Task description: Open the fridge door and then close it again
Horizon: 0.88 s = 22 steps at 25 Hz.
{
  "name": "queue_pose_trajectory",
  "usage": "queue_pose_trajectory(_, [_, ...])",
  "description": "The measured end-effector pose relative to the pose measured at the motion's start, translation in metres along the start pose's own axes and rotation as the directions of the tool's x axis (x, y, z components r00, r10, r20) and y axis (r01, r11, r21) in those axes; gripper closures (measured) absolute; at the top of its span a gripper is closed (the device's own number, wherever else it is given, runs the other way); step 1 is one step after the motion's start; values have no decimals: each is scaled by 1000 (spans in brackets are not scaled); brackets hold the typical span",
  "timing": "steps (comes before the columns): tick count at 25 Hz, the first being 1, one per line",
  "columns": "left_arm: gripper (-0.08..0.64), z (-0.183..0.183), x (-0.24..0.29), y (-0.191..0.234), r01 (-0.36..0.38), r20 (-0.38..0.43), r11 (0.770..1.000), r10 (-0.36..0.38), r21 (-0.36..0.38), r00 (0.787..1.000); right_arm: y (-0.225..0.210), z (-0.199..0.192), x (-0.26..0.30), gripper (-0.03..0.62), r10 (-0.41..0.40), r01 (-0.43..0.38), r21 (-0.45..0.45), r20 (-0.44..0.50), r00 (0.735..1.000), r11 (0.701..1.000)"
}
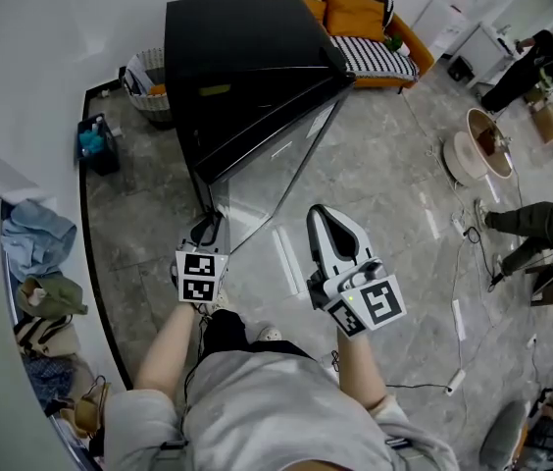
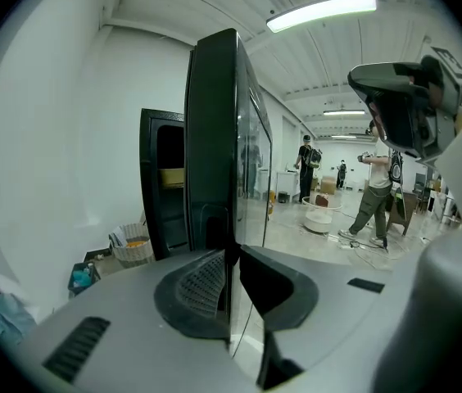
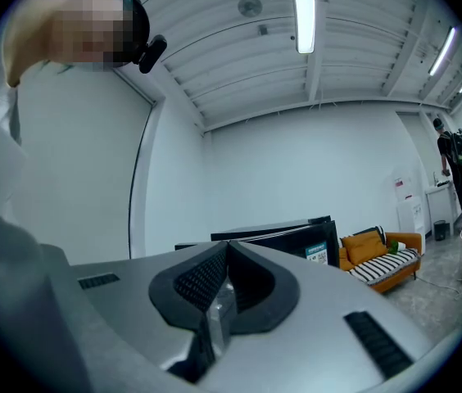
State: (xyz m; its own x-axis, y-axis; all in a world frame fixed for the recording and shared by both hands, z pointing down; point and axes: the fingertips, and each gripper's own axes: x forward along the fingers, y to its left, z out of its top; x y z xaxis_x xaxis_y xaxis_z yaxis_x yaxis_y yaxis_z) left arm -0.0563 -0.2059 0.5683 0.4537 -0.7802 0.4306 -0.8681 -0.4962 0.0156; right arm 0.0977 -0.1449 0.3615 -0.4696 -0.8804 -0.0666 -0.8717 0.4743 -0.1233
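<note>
The black fridge (image 1: 247,57) stands by the white wall with its glass-fronted door (image 1: 276,160) swung out toward me. My left gripper (image 1: 208,226) is at the door's free edge. In the left gripper view the door (image 2: 215,137) runs edge-on between the jaws, and the left gripper (image 2: 229,260) is shut on that edge, with the open fridge body (image 2: 161,178) behind it. My right gripper (image 1: 321,214) hangs in the air to the right of the door, touching nothing. In the right gripper view the right gripper (image 3: 227,252) is shut and empty, pointing level over the fridge top (image 3: 288,236).
An orange and striped sofa (image 1: 355,18) stands behind the fridge. A wicker basket (image 1: 147,81) and a blue crate (image 1: 95,143) sit to its left by the wall. Clothes (image 1: 36,238) lie at the left. A round white basin (image 1: 473,145), floor cables and people (image 1: 527,62) are at the right.
</note>
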Motion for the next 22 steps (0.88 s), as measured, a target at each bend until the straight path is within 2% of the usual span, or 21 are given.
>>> queue_pose_trajectory(7, [498, -4, -10, -29, -20, 3, 1000, 20, -4, 1000, -4, 5, -22, 575, -3, 3, -1, 16, 1000, 1000])
queue_pose_trajectory(14, [505, -5, -17, -58, -9, 15, 1000, 9, 0, 1000, -10, 8, -40, 575, -12, 12, 1, 19, 1000, 1000])
queue_pose_trajectory(22, [515, -8, -24, -92, 8, 46, 999, -10, 40, 999, -18, 7, -65, 575, -28, 28, 1, 17, 999, 1000])
